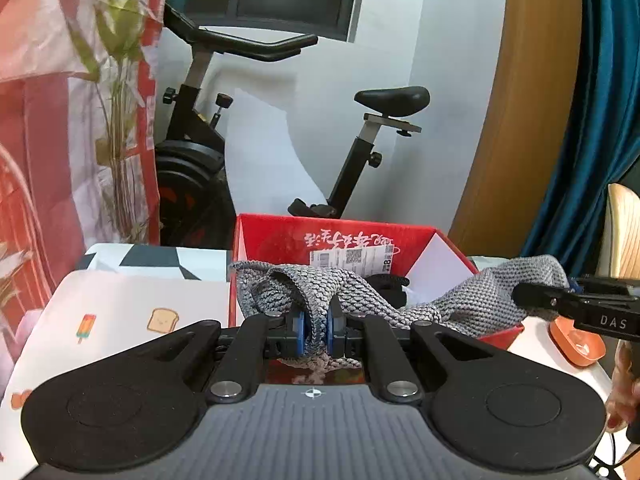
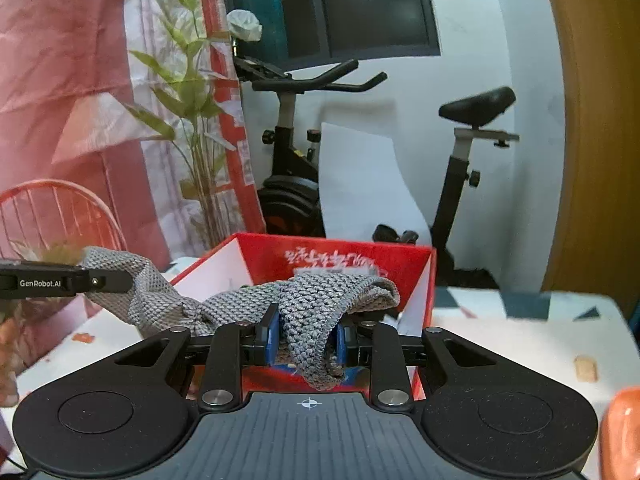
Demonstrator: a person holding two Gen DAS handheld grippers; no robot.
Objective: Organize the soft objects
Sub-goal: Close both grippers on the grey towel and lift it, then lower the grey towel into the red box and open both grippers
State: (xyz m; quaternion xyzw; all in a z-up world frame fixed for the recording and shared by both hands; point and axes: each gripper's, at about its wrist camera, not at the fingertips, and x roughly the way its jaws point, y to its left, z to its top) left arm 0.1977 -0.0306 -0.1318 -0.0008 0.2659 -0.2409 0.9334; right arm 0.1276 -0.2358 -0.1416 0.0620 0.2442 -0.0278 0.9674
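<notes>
Both grippers pinch one grey knit cloth above the red box

The left gripper (image 1: 316, 330) is clamped on a bunched fold of the grey knit cloth (image 1: 460, 300); the right gripper (image 2: 306, 336) is clamped on a thicker fold of it, and the cloth spans between them over the open red box (image 1: 360, 236). The box stands on the table (image 1: 120, 300) with a labelled packet (image 1: 352, 258) inside. An orange dish (image 1: 576, 342) lies beside it and an exercise bike (image 1: 360, 140) stands behind. Both grippers tilt gently downward, side by side.
</notes>
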